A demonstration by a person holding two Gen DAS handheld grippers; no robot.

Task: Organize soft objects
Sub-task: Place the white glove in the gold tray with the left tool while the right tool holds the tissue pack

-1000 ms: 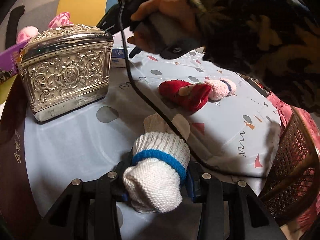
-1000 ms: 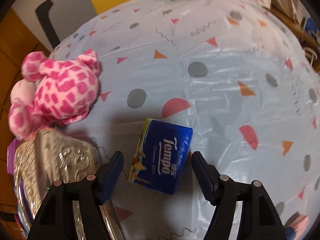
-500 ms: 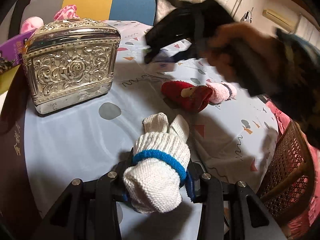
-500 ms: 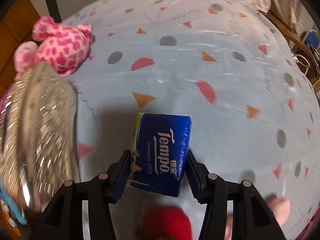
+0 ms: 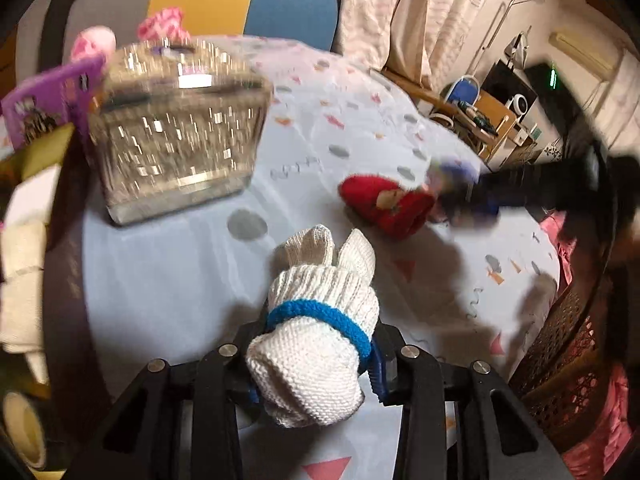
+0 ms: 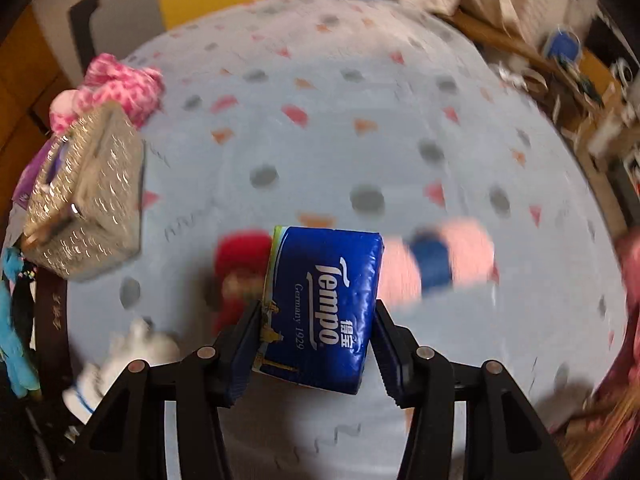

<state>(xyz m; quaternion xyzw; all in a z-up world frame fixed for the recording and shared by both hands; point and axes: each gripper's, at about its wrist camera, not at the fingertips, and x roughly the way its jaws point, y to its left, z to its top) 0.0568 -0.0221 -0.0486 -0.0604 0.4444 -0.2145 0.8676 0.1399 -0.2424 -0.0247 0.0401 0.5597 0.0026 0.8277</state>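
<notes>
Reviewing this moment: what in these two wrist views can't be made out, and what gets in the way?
- Left wrist view: the right gripper by the red sock is a motion smear; jaws and load unreadable.
- Left wrist view: the silver box has its relief pattern blurred away.
- Right wrist view: the red sock is partly hidden behind the tissue pack; the pink sock is blurred.
- Left wrist view: the left gripper's pads are covered by the white sock.
</notes>
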